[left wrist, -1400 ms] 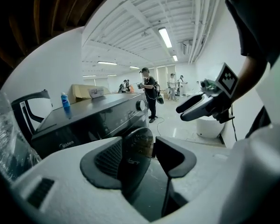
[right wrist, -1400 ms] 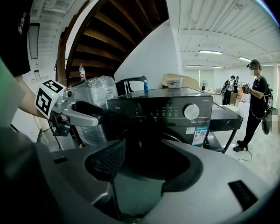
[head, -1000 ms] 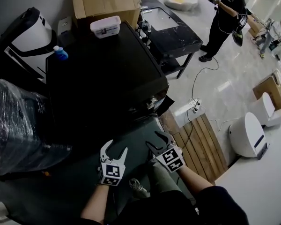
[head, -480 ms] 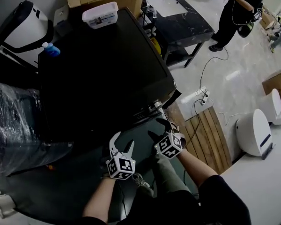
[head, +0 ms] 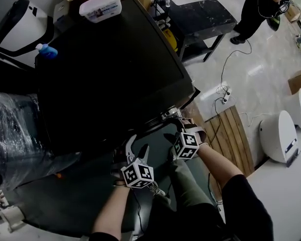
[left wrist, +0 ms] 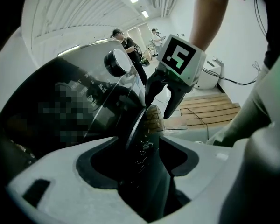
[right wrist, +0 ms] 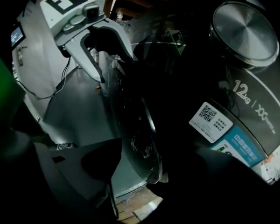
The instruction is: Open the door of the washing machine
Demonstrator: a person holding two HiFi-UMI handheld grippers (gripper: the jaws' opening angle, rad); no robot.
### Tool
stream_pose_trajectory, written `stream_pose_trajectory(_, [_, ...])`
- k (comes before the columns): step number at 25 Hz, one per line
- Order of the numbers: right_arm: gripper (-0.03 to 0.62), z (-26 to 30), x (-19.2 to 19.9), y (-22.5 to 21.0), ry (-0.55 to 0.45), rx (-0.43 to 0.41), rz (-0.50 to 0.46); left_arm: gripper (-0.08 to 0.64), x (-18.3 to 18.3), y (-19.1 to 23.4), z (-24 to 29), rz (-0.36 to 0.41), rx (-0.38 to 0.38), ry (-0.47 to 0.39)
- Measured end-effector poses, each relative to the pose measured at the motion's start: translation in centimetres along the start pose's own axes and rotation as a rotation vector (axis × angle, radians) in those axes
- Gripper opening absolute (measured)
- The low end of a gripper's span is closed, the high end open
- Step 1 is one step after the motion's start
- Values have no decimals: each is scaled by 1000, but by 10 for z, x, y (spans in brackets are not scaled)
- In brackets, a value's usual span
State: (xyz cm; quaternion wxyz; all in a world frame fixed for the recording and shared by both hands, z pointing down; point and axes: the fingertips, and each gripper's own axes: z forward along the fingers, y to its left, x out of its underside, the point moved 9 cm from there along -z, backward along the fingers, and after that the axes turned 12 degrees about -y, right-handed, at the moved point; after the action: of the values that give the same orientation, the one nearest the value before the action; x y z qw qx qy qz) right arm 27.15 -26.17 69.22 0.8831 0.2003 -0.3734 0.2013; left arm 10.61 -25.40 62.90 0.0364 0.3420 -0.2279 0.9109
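The black washing machine point(head: 110, 69) fills the head view from above. Both grippers hang close in front of its front face. In the left gripper view, the round door's point(left wrist: 136, 129) rim runs between the spread jaws of my left gripper point(left wrist: 140, 148), with gaps on both sides. The right gripper point(left wrist: 170, 92) hovers beyond it, under the dial point(left wrist: 117, 62). My right gripper point(right wrist: 149, 171) has its jaws opening, and the door rim point(right wrist: 147, 125) passes between them unpinched. In the head view the left gripper point(head: 139, 145) sits left of the right gripper point(head: 174, 129).
A white tub point(head: 100, 6) and a blue bottle point(head: 47, 50) stand on the machine's top. A plastic-wrapped bulk point(head: 15, 134) is at left. A wooden pallet point(head: 231, 134), a power strip point(head: 223, 92) and a white appliance point(head: 281, 134) lie right. A person point(head: 263, 4) stands beyond a black table point(head: 200, 14).
Both grippers have sunk and moved in toward the machine's front, rolling as they went. The head view has tilted closer over the machine.
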Motion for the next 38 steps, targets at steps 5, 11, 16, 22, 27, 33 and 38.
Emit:
stream_pose_trajectory(5, [231, 11, 12, -10, 11, -44, -38, 264, 1, 3, 12, 38, 11, 10])
stream_pose_trajectory(11, [170, 13, 15, -10, 2, 10, -53, 262, 3, 2, 14, 70, -11, -1])
stream_pose_trajectory(16, [167, 16, 13, -11, 11, 26, -22, 182, 4, 7, 15, 35, -82, 0])
stream_pose_trajectory(22, [164, 13, 13, -10, 17, 51, 2, 164, 0, 5, 14, 0, -101, -3])
stream_pose_trajectory(27, [161, 11, 11, -7, 21, 56, 19, 146, -2, 4, 11, -17, -97, 3])
stream_pose_trajectory(33, [155, 1, 17, 8, 14, 28, 19, 143, -4, -6, 4, -31, -41, -6])
stream_pose_trajectory(38, [129, -29, 35, 87, -39, 13, 133, 167, 7, -56, -29, 61, 40, -62])
